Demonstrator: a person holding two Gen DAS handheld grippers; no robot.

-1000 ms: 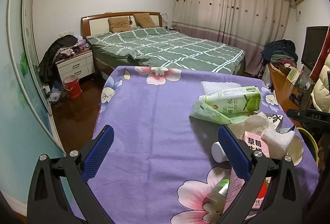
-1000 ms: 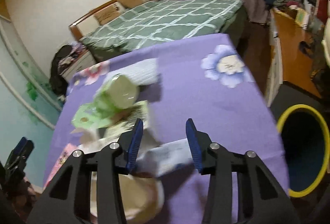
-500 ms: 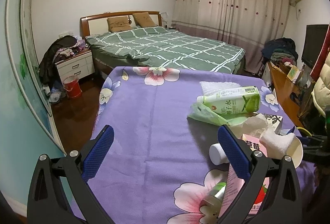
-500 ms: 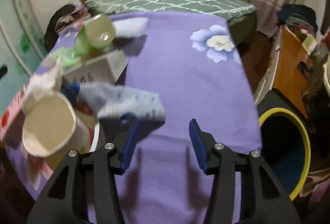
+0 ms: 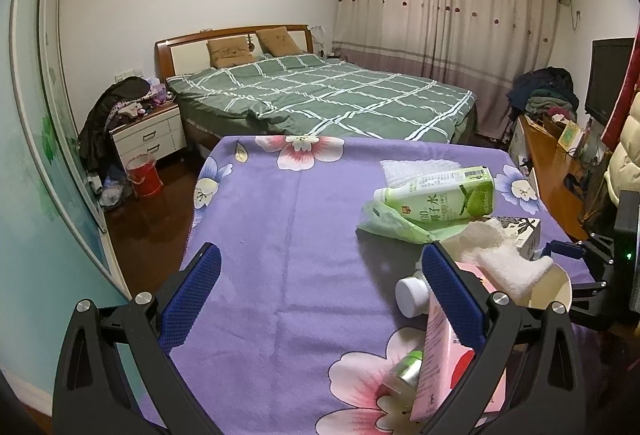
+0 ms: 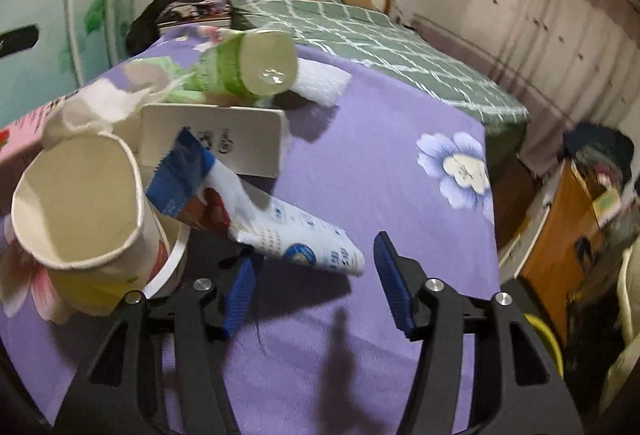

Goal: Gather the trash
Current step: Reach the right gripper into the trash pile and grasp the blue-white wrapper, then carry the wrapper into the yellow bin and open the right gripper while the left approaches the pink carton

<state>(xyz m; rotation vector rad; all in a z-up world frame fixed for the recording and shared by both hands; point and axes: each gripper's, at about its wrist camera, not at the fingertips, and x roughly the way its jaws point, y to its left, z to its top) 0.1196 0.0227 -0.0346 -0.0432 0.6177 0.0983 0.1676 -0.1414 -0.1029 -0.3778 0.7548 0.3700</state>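
Observation:
Trash lies on the purple flowered tablecloth (image 5: 288,235): a green drink bottle (image 5: 440,197), a paper cup (image 6: 76,203) stuffed with tissue (image 5: 500,259), a white box (image 6: 212,141), a pink carton (image 5: 444,351) and a white-and-blue wrapper (image 6: 280,223). My right gripper (image 6: 316,287) is open, low over the cloth, with the wrapper's end just ahead between its fingers. My left gripper (image 5: 316,295) is open and empty above the cloth, left of the trash; its right finger (image 5: 452,291) overlaps the pink carton.
A yellow-rimmed bin (image 6: 548,339) stands on the floor right of the table. A bed (image 5: 320,99) lies beyond the table, a nightstand (image 5: 148,135) and red bucket (image 5: 144,177) to the left, a wooden desk (image 5: 552,163) to the right.
My right gripper has swung left from the bin side toward the trash pile and opened wider; the wrapper now lies just before its fingers. The left gripper has barely moved.

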